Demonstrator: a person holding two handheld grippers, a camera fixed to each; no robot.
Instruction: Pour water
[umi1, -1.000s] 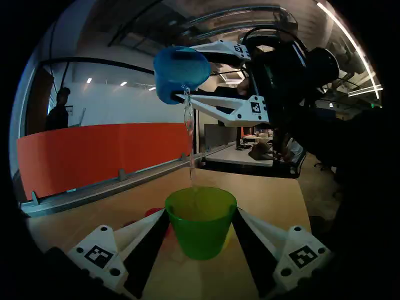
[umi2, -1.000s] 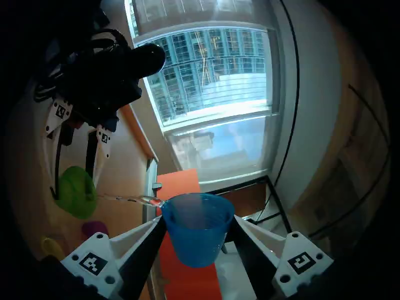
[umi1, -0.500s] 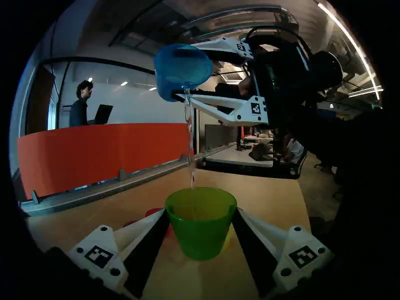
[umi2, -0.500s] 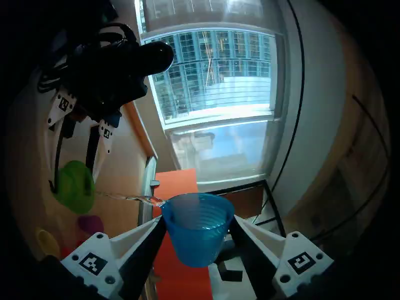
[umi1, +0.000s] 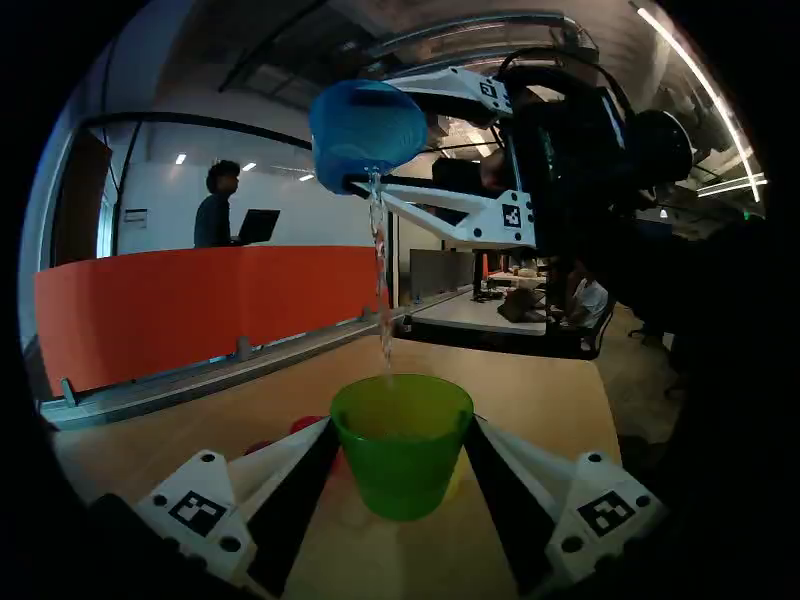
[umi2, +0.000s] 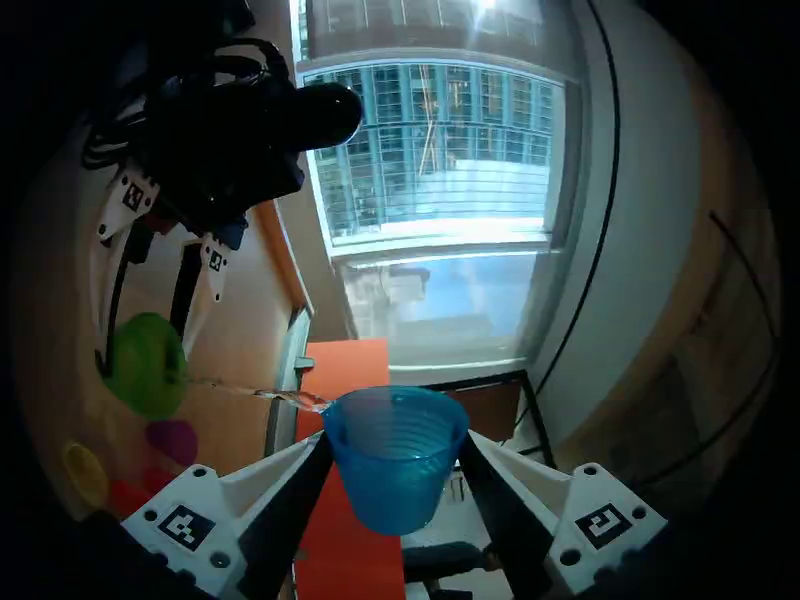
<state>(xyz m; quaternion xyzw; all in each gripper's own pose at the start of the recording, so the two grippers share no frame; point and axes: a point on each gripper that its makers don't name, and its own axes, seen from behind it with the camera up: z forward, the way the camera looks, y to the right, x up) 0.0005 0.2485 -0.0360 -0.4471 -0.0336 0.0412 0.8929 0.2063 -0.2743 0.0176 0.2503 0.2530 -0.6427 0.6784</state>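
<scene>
Clamped between both fingers of the left gripper (umi1: 398, 428): a green cup (umi1: 402, 470), upright and near, resting on the wooden table (umi1: 540, 390) or just above it, hard to tell which. Pinched high above it by both fingers of the right gripper (umi2: 395, 445): a blue cup (umi2: 395, 485), tipped toward the green one. Spilling from the blue rim, a thin stream of water (umi1: 380, 290), dropping into the green cup's mouth. Near the green cup on the table, small coloured pieces (umi2: 172, 437). Far left, an orange partition (umi1: 200, 300), with a person (umi1: 215, 205) behind it holding a laptop. Beyond the blue cup, a large window (umi2: 450, 200).
</scene>
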